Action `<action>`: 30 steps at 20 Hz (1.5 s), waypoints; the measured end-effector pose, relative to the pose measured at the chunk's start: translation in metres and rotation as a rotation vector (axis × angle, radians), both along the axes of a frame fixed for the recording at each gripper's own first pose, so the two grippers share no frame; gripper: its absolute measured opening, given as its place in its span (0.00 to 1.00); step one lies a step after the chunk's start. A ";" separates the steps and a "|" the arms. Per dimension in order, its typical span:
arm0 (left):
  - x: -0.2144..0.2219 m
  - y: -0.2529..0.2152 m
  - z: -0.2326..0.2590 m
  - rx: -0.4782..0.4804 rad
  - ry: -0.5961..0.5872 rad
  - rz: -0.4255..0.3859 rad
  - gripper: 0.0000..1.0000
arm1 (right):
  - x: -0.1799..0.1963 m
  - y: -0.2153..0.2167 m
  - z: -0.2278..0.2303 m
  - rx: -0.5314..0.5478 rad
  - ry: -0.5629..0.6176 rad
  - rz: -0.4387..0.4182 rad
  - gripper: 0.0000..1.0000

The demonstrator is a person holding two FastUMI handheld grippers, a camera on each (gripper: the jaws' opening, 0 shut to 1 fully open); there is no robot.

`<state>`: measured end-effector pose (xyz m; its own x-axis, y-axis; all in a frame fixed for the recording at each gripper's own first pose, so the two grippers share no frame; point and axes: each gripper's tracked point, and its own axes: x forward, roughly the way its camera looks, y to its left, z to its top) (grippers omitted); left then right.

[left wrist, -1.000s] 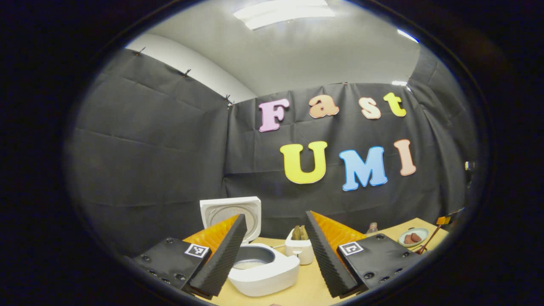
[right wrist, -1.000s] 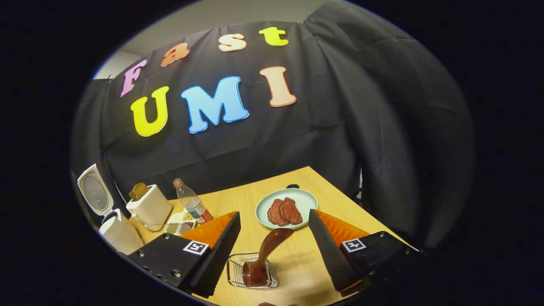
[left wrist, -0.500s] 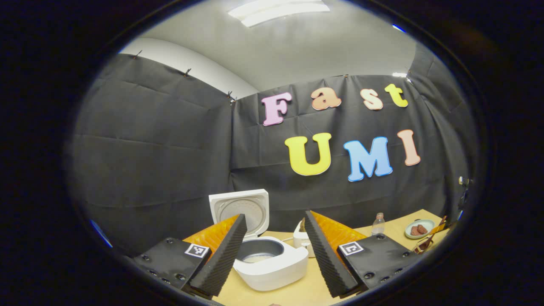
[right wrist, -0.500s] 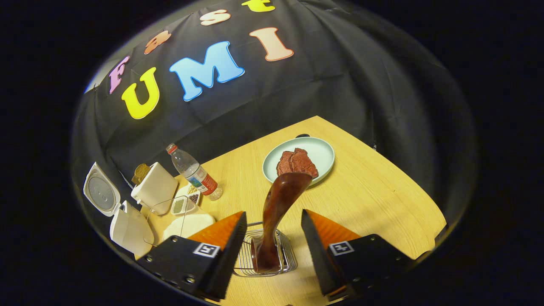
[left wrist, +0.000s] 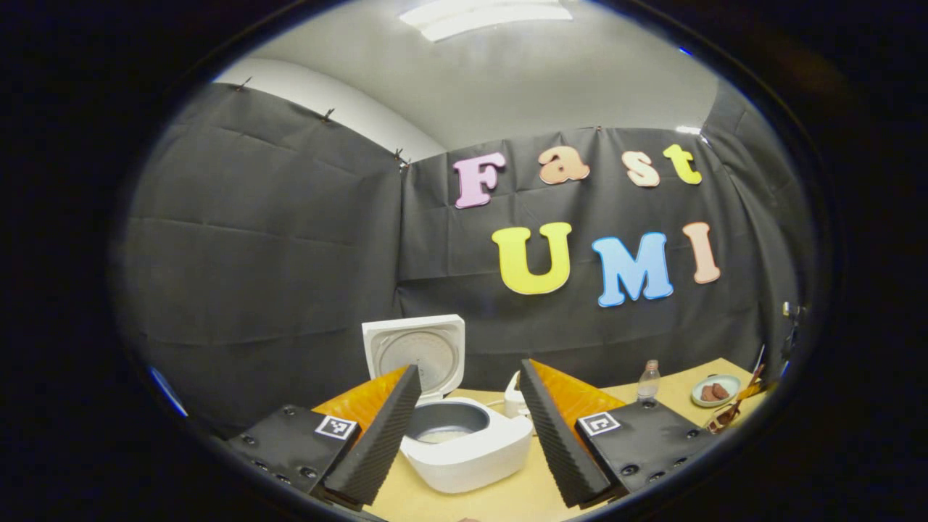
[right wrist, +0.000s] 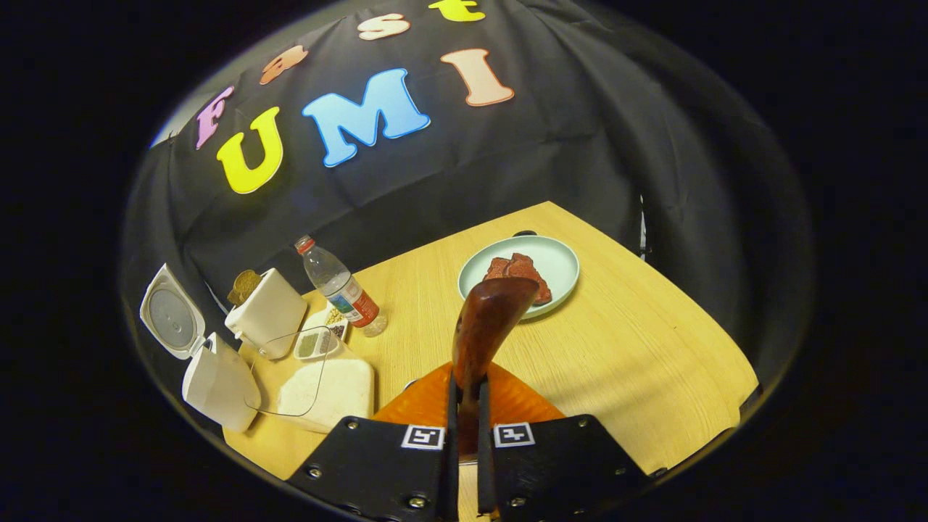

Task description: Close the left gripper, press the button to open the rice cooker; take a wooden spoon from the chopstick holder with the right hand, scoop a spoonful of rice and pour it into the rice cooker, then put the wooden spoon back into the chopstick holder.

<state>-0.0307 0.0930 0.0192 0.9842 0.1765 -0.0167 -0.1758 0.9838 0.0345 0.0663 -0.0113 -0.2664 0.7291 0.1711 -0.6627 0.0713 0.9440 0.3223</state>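
right gripper (right wrist: 464,406) jaws clamped on wooden spoon (right wrist: 484,326) handle, left gripper (left wrist: 467,428) jaws wide apart, holding nothing, facing lid-up rice cooker (left wrist: 464,446).

white rice cooker (left wrist: 464,453), reddish-brown wooden spoon (right wrist: 487,325), pale green plate (right wrist: 560,255)

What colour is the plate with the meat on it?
Pale green plate, clearest in the right gripper view.
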 end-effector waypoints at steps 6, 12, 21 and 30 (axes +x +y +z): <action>0.012 0.018 -0.009 -0.033 -0.004 -0.035 0.95 | 0.009 -0.001 0.070 -0.100 -0.143 -0.047 0.11; 0.018 0.046 -0.020 -0.047 -0.004 -0.053 0.95 | 0.020 0.049 0.130 -0.041 -0.255 -0.041 0.11; 0.011 0.101 -0.029 -0.036 0.005 -0.030 0.95 | 0.027 0.164 0.106 0.024 -0.230 0.054 0.10; -0.002 0.158 -0.045 -0.012 0.049 0.043 0.95 | 0.030 0.234 0.032 0.010 -0.126 0.083 0.10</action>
<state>-0.0327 0.2507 -0.0254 0.9737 0.2178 -0.0665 -0.2160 0.9758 0.0327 0.0960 0.2231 -0.2343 0.7895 0.2399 -0.5649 -0.0479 0.9418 0.3329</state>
